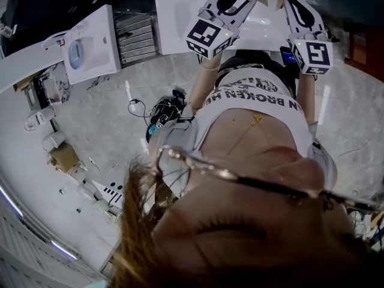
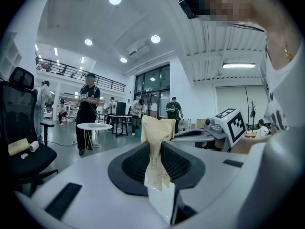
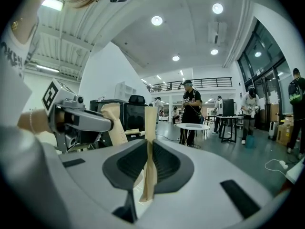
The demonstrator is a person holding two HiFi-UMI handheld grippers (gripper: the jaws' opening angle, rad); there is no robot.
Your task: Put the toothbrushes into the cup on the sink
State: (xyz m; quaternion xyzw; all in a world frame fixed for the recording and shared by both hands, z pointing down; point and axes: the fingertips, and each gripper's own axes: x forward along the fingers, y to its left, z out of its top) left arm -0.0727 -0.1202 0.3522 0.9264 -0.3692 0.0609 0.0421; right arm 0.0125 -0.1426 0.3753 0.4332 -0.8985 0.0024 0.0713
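Left hand-held gripper (image 2: 155,168): closed on a paper-wrapped toothbrush (image 2: 155,132), held upright.
Right hand-held gripper (image 3: 148,168): closed narrowly on a second wrapped toothbrush (image 3: 150,123), also upright.
Sink (image 1: 180,17): white, ahead of both grippers.

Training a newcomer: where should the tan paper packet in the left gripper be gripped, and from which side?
Pinch the flat tan paper packet across its two broad faces, in the narrower lower part, as the left hand-held gripper is shut on it now. Come level from the side: it stands upright, its wider top free above the jaws.
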